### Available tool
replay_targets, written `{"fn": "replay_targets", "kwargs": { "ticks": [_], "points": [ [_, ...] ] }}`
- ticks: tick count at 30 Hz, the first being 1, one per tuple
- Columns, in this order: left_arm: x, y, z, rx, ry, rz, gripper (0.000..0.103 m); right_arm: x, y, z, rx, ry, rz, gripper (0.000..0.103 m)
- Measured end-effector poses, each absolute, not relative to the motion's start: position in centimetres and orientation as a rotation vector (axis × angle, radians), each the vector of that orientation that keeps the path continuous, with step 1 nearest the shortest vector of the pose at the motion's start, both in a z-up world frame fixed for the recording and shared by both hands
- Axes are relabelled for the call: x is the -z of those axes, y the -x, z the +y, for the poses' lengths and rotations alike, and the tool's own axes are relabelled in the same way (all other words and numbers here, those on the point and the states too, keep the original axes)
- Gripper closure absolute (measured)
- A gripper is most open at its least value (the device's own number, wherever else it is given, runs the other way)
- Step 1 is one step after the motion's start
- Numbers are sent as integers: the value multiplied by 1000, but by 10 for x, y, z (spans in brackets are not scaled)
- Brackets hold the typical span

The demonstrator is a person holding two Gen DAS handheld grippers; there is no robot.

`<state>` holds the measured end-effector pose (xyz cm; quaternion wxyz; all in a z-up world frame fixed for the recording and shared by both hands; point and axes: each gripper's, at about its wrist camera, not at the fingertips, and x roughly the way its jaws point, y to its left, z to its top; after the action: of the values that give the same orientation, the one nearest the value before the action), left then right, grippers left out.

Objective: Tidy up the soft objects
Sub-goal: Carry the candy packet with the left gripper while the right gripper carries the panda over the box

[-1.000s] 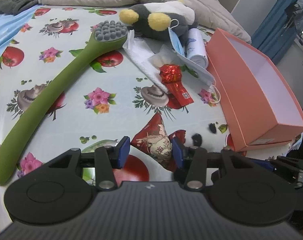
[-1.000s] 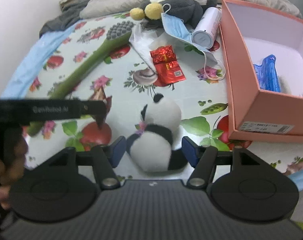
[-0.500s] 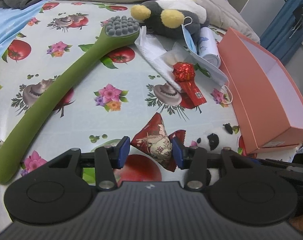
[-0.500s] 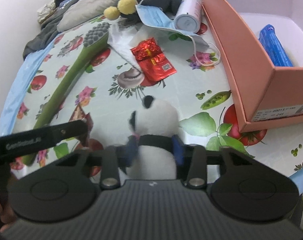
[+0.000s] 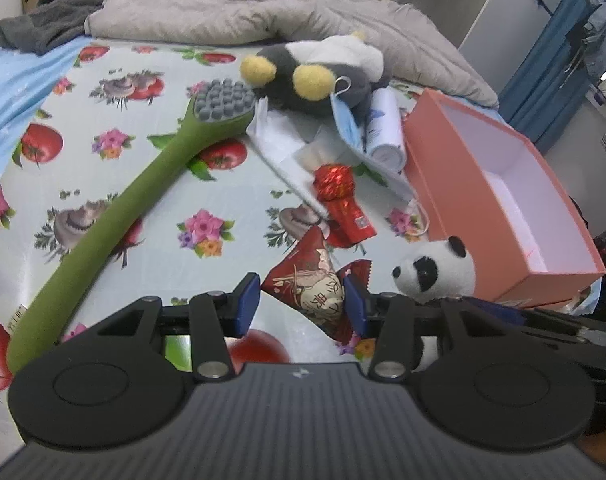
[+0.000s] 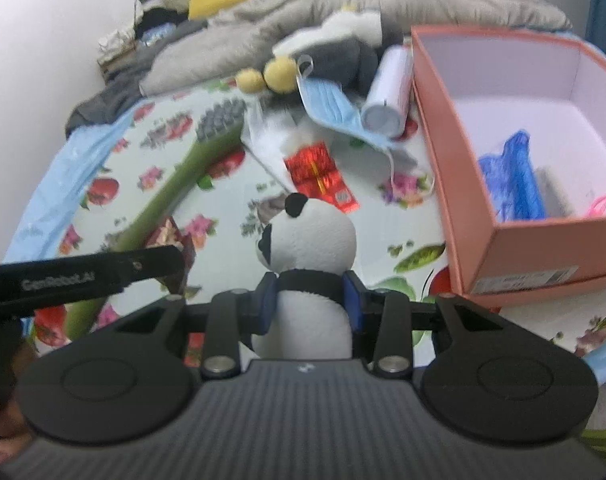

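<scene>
The toy panda (image 6: pixel 309 276) is sitting squeezed in the right claw (image 6: pixel 309 306), and the left claw (image 5: pixel 301 306) is pinching the red snack bag (image 5: pixel 309 286). I think both should be lifted gently, holding tight. The open pink box (image 6: pixel 455 184) is waiting beyond the right claw, so clear its near wall first.
</scene>
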<state>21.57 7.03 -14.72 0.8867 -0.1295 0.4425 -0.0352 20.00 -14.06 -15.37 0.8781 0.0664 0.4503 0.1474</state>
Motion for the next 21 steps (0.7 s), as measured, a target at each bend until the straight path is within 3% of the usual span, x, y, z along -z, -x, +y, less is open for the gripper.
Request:
{"fn": "replay_targets", "kwargs": {
  "ticks": [21],
  "points": [
    [7, -205, 21, 173, 192, 695, 51, 26, -164, -181, -302, -90, 579, 65]
  ]
}}
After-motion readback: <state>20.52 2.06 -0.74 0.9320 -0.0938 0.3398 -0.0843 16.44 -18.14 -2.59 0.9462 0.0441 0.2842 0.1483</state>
